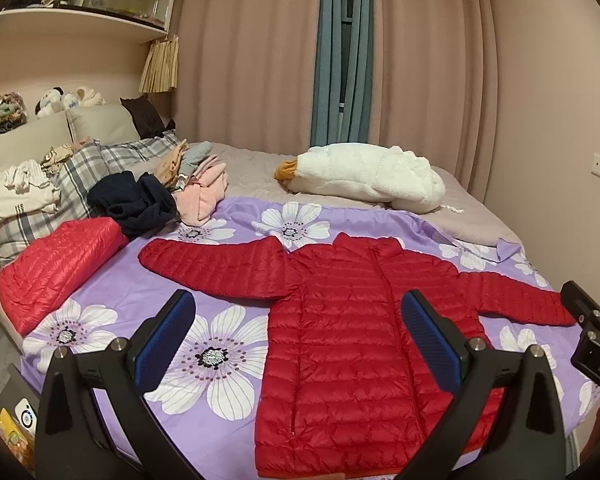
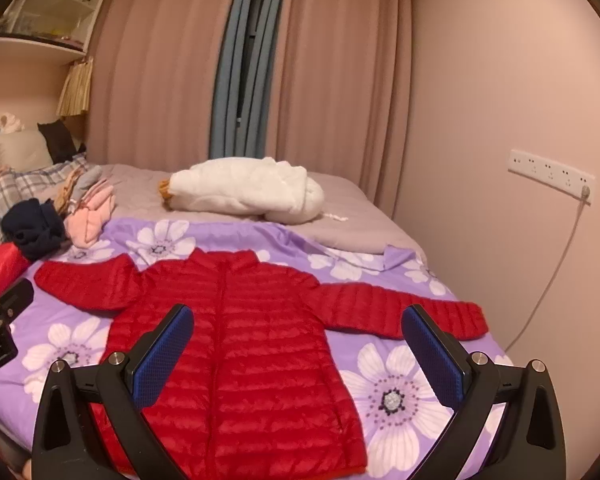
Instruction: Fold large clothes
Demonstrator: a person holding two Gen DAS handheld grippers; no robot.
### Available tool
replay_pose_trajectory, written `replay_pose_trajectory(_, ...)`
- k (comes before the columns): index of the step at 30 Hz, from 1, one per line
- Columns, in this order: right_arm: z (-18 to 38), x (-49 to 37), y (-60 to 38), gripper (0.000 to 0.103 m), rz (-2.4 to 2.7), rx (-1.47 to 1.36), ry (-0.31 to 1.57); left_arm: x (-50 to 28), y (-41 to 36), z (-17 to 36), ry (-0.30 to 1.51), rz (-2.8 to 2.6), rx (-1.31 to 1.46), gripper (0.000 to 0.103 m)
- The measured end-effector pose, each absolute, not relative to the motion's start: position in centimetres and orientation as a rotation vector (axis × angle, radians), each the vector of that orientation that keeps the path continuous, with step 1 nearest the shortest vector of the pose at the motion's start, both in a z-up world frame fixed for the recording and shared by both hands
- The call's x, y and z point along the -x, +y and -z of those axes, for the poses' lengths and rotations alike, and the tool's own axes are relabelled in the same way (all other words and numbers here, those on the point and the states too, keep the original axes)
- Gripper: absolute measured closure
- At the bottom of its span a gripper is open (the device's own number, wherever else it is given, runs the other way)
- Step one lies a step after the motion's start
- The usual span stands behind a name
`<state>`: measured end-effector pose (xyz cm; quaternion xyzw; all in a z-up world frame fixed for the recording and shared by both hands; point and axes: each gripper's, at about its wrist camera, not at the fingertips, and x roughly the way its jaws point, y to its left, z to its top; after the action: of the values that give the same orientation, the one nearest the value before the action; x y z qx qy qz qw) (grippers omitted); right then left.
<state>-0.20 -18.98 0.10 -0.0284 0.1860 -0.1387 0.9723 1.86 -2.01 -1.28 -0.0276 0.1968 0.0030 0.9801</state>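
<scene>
Red jacket [image 1: 352, 332] flat on bed [image 1: 468, 216], sleeves out. Left gripper [image 1: 300, 344] apart, right gripper [image 2: 296, 356] apart, holding nothing.

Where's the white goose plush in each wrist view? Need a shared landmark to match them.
Left wrist: white goose plush sits upper centre-right, on the grey bedding beyond the red jacket.
Right wrist: white goose plush sits upper centre, just left of the middle, again beyond the red jacket.
Shared landmark: the blue-grey curtain strip directly behind the plush.
</scene>
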Motion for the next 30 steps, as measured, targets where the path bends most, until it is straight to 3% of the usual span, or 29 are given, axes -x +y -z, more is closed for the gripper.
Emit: replay_pose_trajectory(30,-0.59,0.70,-19.66,0.000,0.306,0.021,0.328,-2.20,-1.28,1.08,0.403,0.016,0.147,0.000)
